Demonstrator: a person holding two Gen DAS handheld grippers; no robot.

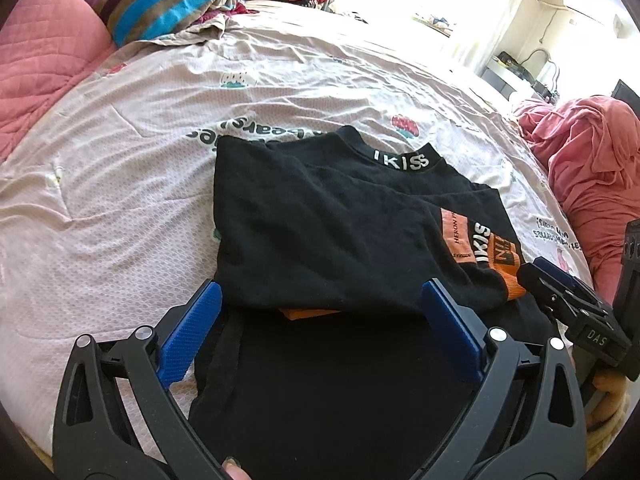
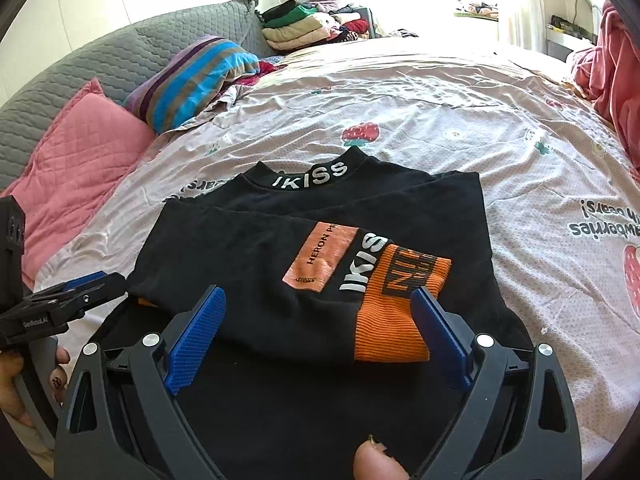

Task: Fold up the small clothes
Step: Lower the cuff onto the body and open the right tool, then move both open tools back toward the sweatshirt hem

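On bedsheet (image 2: 440,120), black top (image 2: 248,240), collar "IKISS", patch "HERON"

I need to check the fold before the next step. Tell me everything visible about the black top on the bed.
The black top is a soft knit with white IKISS lettering on its collar. It lies flat on the pink strawberry-print bedsheet, collar pointing away from the cameras. A sleeve is folded across the body, showing a peach label patch, white IKISS lettering and an orange ribbed cuff. Both grippers are open over its near edge, gripping nothing.
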